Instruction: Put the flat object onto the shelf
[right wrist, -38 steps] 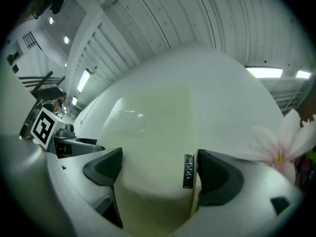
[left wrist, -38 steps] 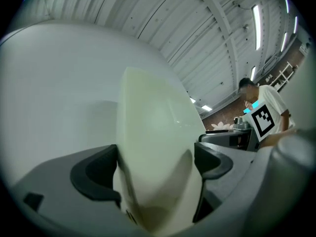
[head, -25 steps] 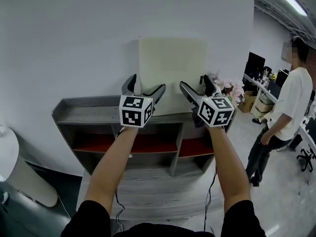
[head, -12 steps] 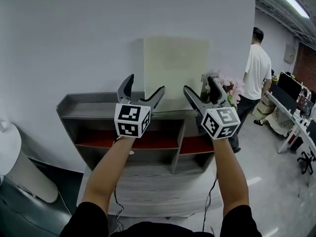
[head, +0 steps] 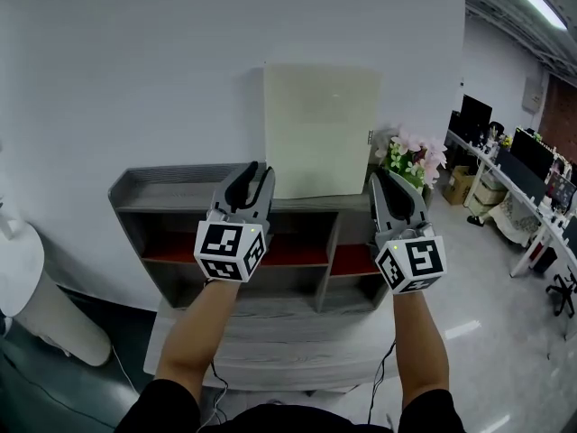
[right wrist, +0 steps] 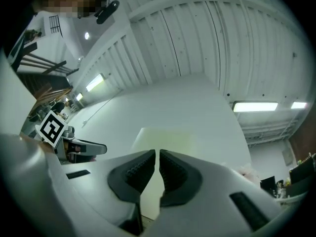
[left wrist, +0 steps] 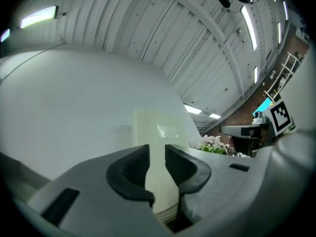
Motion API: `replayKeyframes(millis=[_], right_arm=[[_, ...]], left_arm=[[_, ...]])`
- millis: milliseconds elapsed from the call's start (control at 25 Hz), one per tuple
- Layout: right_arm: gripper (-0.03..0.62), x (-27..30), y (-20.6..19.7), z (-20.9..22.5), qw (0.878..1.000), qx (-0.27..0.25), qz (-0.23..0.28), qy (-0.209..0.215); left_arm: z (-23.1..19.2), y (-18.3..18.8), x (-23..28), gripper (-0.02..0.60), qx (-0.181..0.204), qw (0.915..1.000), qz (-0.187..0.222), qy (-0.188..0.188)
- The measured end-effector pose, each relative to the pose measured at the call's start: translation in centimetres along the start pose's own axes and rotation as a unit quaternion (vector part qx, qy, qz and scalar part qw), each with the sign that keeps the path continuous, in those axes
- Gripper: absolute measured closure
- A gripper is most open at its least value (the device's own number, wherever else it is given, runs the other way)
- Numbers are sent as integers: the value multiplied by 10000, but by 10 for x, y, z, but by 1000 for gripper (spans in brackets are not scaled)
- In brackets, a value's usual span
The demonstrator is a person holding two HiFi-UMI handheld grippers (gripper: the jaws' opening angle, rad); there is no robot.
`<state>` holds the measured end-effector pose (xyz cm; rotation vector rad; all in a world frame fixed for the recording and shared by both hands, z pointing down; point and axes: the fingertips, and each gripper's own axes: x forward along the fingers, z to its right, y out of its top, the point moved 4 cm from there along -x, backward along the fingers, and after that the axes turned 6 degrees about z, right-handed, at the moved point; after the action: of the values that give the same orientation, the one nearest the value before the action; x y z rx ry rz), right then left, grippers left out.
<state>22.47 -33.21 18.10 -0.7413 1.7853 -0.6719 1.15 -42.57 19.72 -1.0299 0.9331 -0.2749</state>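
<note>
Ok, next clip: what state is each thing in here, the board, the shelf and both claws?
flat board: upright on the shelf top, against the wall, free of both claws.
shelf: standing against the wall, board on its top.
left claw: empty, jaws have just been closing, a narrow gap left.
right claw: empty, jaws have just been closing, all but together.
</note>
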Motion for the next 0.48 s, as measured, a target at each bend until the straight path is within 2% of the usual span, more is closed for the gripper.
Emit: replayKeyframes(millis=[120, 280, 480], right_arm=[[556, -15, -1, -7, 9998, -179, -75, -18], [562, -38, -5, -13, 9994, -236, -190, -135], [563, -71, -22, -25, 9989, 21, -421, -225]], left_arm=[[6, 1, -14, 570, 38, 10000, 61, 68], [14, -11, -39, 574, 96, 9999, 0, 126], [17, -46, -73, 574, -167, 9987, -333, 350]])
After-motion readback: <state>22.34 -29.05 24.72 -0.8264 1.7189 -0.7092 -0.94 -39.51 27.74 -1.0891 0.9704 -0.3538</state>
